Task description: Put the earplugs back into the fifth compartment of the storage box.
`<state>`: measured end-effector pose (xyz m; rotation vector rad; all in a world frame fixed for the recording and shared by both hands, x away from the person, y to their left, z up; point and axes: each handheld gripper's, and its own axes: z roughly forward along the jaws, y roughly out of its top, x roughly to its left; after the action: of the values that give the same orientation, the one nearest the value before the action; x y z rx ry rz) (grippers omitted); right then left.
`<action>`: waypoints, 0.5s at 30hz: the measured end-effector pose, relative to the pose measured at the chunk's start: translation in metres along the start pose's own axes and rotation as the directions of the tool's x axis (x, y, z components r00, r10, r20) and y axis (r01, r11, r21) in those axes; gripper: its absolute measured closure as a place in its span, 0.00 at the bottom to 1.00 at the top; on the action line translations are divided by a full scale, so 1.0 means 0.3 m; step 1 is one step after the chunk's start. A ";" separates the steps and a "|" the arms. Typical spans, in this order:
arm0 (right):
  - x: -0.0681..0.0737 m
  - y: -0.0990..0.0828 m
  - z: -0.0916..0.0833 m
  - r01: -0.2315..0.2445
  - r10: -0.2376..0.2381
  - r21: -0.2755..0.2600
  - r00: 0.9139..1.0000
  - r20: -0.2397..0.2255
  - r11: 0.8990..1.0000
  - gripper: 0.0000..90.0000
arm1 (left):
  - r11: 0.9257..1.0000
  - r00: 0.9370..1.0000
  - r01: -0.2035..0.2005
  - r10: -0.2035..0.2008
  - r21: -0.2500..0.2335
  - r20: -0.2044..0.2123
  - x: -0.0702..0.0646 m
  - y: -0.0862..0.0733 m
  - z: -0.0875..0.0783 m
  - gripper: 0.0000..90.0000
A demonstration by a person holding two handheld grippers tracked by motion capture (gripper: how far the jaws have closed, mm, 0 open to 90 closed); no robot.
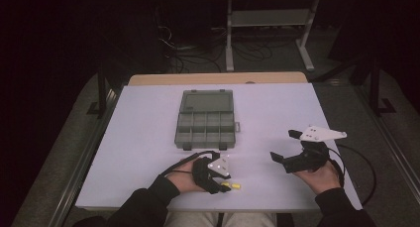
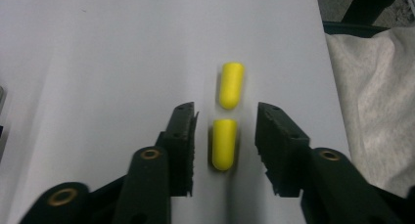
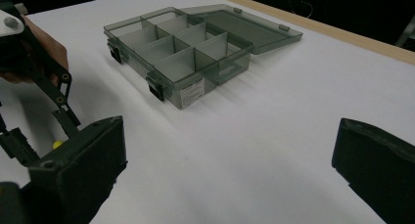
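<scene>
Two yellow foam earplugs lie end to end on the white table near its front edge. The nearer earplug (image 2: 224,144) lies between the jaws of my left gripper (image 2: 226,110), with a gap on each side, so the jaws are open around it. The farther earplug (image 2: 231,84) lies just beyond the fingertips. From above, the left gripper (image 1: 224,186) points down at the earplugs (image 1: 234,186). My right gripper (image 1: 283,144) is held above the table at the right, jaws wide open with nothing between them (image 3: 230,136).
A grey see-through compartment box (image 1: 204,146) stands open at the table's middle, lid laid back, with its compartments (image 3: 195,89) looking empty. The white table (image 1: 138,138) ends close to the person's lap. Dark floor, cables and a metal stand lie beyond.
</scene>
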<state>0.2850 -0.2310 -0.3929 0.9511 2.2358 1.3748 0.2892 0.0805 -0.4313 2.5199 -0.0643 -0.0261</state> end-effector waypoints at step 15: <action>0.000 0.000 -0.002 -0.001 0.001 -0.003 1.000 0.001 1.000 0.00 | 1.000 1.000 0.021 -0.021 -0.016 0.020 0.030 0.010 -0.062 0.91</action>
<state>0.2847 -0.2313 -0.3926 0.9515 2.2320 1.3773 0.2989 0.0883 -0.4145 2.5045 -0.0455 -0.0596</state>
